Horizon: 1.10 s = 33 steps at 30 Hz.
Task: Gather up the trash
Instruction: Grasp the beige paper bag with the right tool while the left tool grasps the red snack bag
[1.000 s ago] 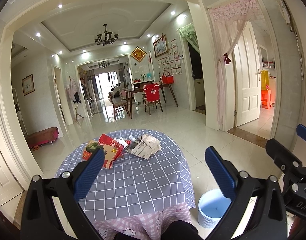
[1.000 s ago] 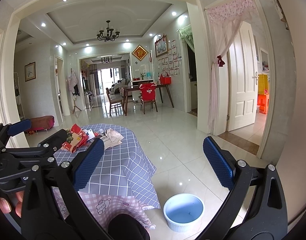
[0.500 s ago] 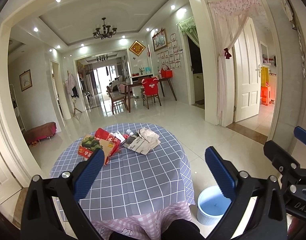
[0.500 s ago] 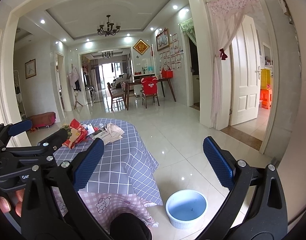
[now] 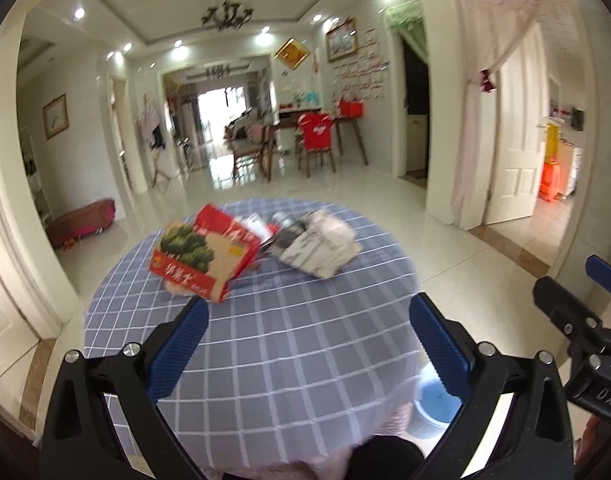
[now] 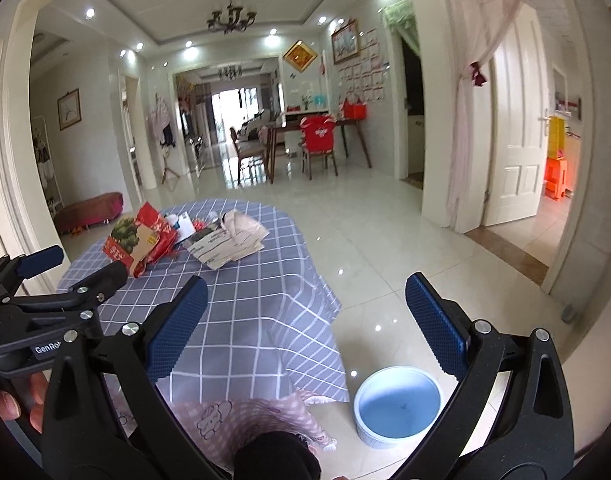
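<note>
Bright downlit room, left view seemingly motion-blurred.

White letters "GenRo", cut off by a finger in front, stand on the left gripper (image 6: pixel 45 280) body at 9 o'clock in the right wrist view. "DAS", cut at the frame edge, stands on the right gripper (image 5: pixel 601 280) body at 4 o'clock in the left wrist view. The red snack bag (image 5: pixel 203 254) carries white Chinese characters, too blurred to read.

Trash pile (image 6: pixel 185 240) on table (image 6: pixel 245 300); seemingly empty blue bin (image 6: pixel 397 404) beside it

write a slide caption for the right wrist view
Open right gripper over tiled floor, blue bin below, trash pile on checked table.
</note>
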Tool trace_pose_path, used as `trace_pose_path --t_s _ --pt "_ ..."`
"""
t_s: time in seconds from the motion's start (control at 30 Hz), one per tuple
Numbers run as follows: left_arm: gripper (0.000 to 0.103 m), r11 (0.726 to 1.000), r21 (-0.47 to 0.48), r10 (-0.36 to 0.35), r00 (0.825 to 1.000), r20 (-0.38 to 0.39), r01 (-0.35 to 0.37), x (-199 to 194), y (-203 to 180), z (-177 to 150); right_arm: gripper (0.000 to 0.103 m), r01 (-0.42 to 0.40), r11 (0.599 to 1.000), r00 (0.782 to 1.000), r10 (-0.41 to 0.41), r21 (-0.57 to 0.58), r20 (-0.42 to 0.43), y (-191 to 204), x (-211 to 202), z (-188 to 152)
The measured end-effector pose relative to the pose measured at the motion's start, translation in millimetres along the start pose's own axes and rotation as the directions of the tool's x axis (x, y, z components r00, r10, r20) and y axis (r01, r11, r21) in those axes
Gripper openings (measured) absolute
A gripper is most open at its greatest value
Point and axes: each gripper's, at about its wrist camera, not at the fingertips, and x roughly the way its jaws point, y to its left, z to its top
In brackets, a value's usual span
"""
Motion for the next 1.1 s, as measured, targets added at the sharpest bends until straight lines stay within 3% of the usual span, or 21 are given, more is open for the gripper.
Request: trace_pose_path --t_s 0.3,0.53,0.67,0.8,0.97,1.07,1.1 --pt "0.099 0.994 -0.042 0.098 0.99 -0.1 -0.103 79.8 64.8 -0.4 0.097 -0.083 0.996 0.986 0.08 -0.014 -0.145 37.2 105.5 5.2" --pt "0.099 0.998 -0.045 0.048 0.99 -0.131 -0.054 126.4 81.3 28.4 0.097 -0.097 0.995 0.975 0.094 -0.006 -0.203 53.6 176.3 20.9" --pt "0.099 0.996 -0.084 -0.004 0.988 -0.153 -0.009 155.9 87.8 57.4 0.097 -0.103 0.995 0.974 0.102 0.003 -0.204 59.4 209.3 35.7" --pt "0.098 0.99 -0.143 -0.011 0.98 -0.201 -0.018 191.9 97.2 83.7 0.097 -0.099 0.995 0.971 0.097 0.003 -0.218 59.5 240.9 47.9" --pt "0.091 0.982 -0.165 0.039 0.951 -0.305 -0.093 235.6 106.0 101.2 0.097 -0.117 0.993 0.956 0.119 0.025 -0.268 59.8 280.3 56.1" --pt "0.087 0.97 -0.216 0.022 0.925 -0.378 -0.111 260.4 117.4 106.8 0.097 -0.143 0.989 0.947 0.147 0.033 -0.285 63.7 297.3 61.6" --pt "0.084 0.967 -0.219 0.027 0.91 -0.414 -0.128 269.5 120.5 106.4 0.097 -0.15 0.988 0.945 0.153 0.032 -0.29 65.9 302.9 62.9"
